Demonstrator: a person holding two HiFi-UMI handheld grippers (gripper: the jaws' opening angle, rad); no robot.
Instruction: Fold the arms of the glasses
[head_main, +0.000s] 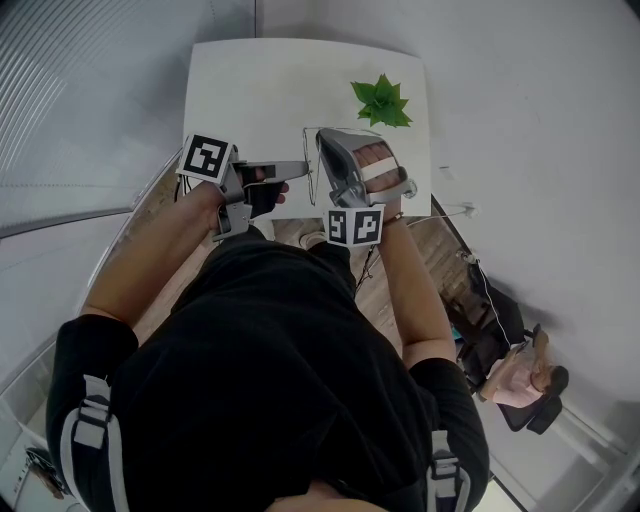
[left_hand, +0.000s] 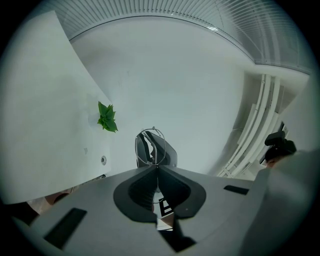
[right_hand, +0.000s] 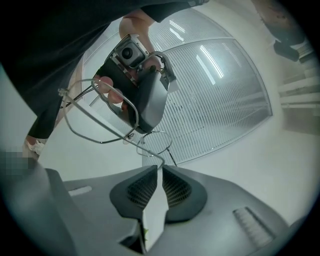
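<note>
Thin wire-framed glasses (head_main: 311, 178) hang in the air between both grippers, above the near edge of the white table (head_main: 260, 90). My left gripper (head_main: 303, 168) is shut on the frame; in the left gripper view the jaws (left_hand: 156, 168) meet right under one round lens (left_hand: 150, 146). In the right gripper view the left gripper (right_hand: 134, 131) pinches the frame beside the lens (right_hand: 154, 142). A long arm of the glasses (right_hand: 112, 128) runs down into my right gripper (right_hand: 161, 167), which is shut on its end. The right gripper (head_main: 322, 138) points at the left one.
A small green plant (head_main: 381, 102) sits on the table's far right part, also seen in the left gripper view as the plant (left_hand: 107, 118). A seated person (head_main: 515, 380) is on the floor side at the lower right. Ribbed wall panels stand to the left.
</note>
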